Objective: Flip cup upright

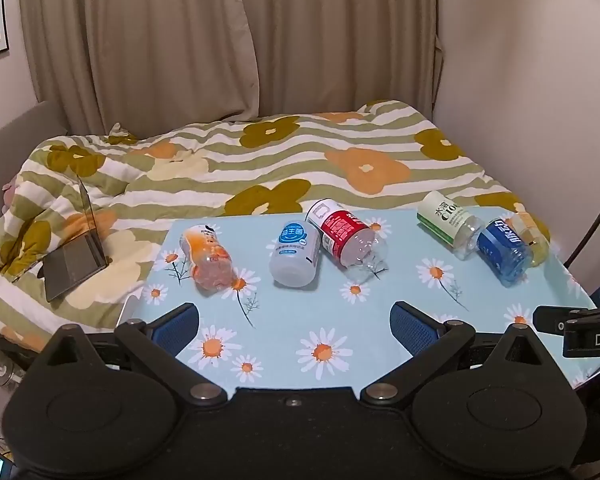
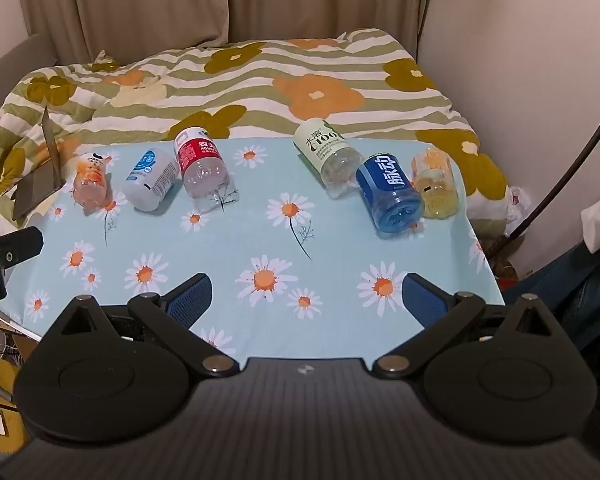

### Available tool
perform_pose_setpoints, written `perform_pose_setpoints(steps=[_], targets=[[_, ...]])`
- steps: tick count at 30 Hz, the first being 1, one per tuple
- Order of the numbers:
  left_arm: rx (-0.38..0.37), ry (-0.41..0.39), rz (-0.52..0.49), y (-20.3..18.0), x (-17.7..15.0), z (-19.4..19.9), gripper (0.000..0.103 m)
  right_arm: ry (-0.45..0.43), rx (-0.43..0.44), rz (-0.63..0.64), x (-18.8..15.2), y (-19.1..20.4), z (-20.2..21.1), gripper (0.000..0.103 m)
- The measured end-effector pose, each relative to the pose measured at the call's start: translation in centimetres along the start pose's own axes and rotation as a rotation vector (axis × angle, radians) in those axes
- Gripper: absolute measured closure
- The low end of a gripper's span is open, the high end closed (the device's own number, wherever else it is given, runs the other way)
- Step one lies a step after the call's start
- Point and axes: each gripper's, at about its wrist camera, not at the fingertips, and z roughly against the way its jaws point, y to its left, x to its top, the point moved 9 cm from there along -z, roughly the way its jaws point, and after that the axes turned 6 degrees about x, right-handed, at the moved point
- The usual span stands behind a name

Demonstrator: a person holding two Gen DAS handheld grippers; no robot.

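While both grippers, left (image 1: 295, 322) and right (image 2: 307, 298), hovered low in frame, jaws spread, holding nothing, six plastic bottles (image 2: 203, 174) lay toppled along surface (image 2: 328, 240) far edge; daisy cloth bare mid-frame.

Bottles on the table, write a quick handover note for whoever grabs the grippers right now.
Left gripper: open, empty, hovering over the near table edge.
Right gripper: open, empty, also at the near edge.
Six cut bottles lie on their sides along the far side of the table. Left group: orange bottle, white bottle, red bottle. Right group: green bottle, blue bottle, yellow bottle.
Done: nothing upright yet.
Left: stand all six up; probably the left gripper takes the left group, the right gripper the right group.
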Motion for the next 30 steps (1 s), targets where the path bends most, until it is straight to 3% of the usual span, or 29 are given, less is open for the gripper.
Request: perform_pose_setpoints(steps=[30], targets=[[0.002, 0.0, -0.003, 0.03, -0.25, -0.01, 0.0, 0.008, 0.006, -0.005, -0.31, -0.19, -0.01, 0.0]])
